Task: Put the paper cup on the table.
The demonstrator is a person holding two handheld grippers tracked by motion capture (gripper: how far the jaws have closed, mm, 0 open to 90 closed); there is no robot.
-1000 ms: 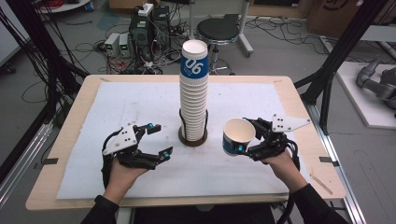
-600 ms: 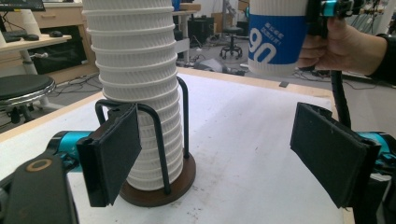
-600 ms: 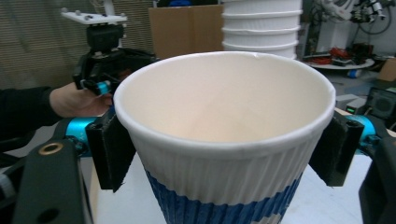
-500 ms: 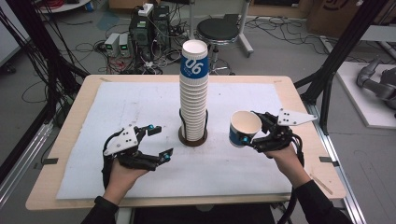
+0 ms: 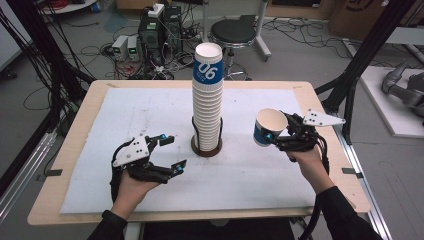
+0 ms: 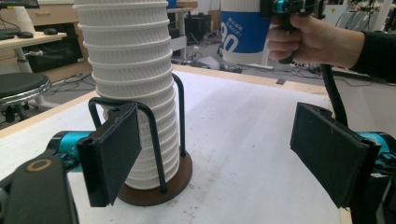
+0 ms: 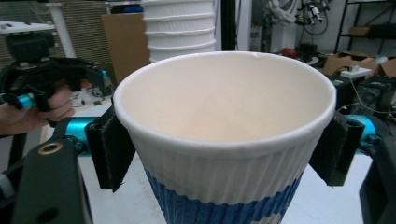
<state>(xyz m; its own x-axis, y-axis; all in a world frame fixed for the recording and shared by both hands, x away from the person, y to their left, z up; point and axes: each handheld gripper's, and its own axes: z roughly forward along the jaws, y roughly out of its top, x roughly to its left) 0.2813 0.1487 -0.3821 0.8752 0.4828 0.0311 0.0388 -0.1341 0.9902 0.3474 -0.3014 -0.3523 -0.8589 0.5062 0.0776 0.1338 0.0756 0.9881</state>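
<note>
Open surface [image 5: 150, 115] is lying around the cup stack [image 5: 207, 100]; right gripper [image 5: 280, 135] fingers are clasping a cup [image 5: 267, 127] between them, left gripper [image 5: 167, 152] fingers spread, empty.

The cup [image 5: 269, 127] is a white ribbed paper cup with a blue band and white print around its lower part. It is empty, with the open mouth showing a clean white inside. It is held above the counter, tilted, to the right of the stack [image 5: 207, 95] and apart from it. The stack is many such cups nested one in another, upright, in a dark wire holder [image 5: 206, 144] with a round brown base, near the middle of the counter.
</note>
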